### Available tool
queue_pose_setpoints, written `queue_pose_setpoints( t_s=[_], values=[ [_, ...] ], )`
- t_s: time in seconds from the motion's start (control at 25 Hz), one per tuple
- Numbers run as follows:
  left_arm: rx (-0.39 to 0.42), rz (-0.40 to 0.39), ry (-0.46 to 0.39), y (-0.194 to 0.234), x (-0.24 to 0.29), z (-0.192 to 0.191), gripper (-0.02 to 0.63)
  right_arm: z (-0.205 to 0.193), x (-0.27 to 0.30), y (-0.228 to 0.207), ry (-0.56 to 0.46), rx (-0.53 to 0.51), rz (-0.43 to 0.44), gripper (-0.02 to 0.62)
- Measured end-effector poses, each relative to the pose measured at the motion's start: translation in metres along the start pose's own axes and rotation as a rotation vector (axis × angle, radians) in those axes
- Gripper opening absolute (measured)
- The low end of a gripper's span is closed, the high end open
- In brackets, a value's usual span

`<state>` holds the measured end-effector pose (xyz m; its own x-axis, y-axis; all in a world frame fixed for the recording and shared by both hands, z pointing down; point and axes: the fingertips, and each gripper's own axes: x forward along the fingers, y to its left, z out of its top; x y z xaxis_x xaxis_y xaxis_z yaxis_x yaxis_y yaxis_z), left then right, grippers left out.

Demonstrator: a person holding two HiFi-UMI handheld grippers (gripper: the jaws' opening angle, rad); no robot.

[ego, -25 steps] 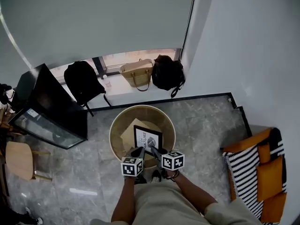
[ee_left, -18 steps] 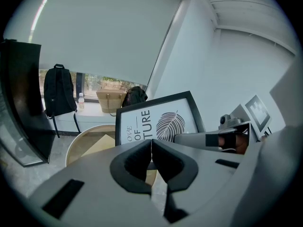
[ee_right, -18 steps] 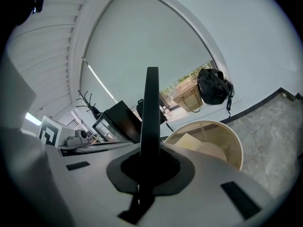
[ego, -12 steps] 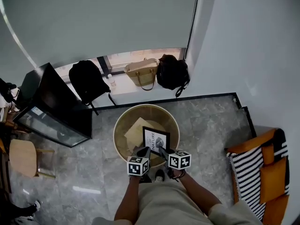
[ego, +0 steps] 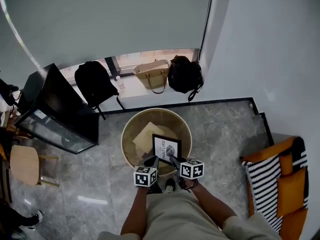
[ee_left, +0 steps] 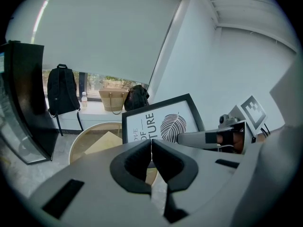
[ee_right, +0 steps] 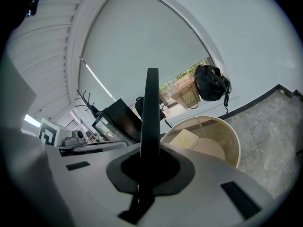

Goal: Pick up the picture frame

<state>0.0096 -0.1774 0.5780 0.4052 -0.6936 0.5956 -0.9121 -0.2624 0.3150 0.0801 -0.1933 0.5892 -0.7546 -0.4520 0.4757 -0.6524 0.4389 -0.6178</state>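
Observation:
The picture frame [ego: 166, 148] is black, with a white print of a leaf and lettering. It stands upright over the near side of a round light-wood tub table [ego: 131, 129]. My right gripper [ego: 173, 160] is shut on the frame's lower edge. In the right gripper view the frame [ee_right: 152, 108] rises edge-on from between the jaws of that gripper [ee_right: 149, 167]. My left gripper [ego: 151, 161] hangs just left of the frame, shut with nothing in it. The left gripper view shows its jaws [ee_left: 151, 157] touching, the frame [ee_left: 161, 122] beyond them, and the right gripper's finger [ee_left: 203, 138] on the frame.
A beige sheet [ego: 146, 136] lies inside the tub. A black glass cabinet [ego: 55, 111] stands at the left beside a wooden stool [ego: 22, 169]. Two black backpacks [ego: 94, 84] and a straw bag [ego: 152, 74] sit on the window ledge. An orange and striped chair [ego: 277, 179] is at the right.
My right gripper has shifted a little with the frame still in it. The left gripper has stayed where it was.

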Motion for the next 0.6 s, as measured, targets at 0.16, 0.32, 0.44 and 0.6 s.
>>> queue_pose_setpoints(
  t_s=[0.16,0.32,0.44,0.6],
  values=[
    [-0.011,0.015,-0.004,0.006,-0.007,-0.004,0.020,-0.004,0.000,-0.001,0.005,0.007,-0.003,0.038],
    [-0.021,0.025,-0.003,0.010,-0.013,-0.009,0.020,-0.007,0.000,0.000,0.006,0.013,-0.004,0.038],
    [-0.023,0.025,-0.005,0.012,-0.014,-0.011,0.020,-0.007,0.001,0.003,0.005,0.007,-0.002,0.038],
    [-0.027,0.022,-0.001,0.013,-0.015,-0.012,0.020,-0.012,0.001,0.005,0.011,0.016,-0.003,0.038]
  ],
)
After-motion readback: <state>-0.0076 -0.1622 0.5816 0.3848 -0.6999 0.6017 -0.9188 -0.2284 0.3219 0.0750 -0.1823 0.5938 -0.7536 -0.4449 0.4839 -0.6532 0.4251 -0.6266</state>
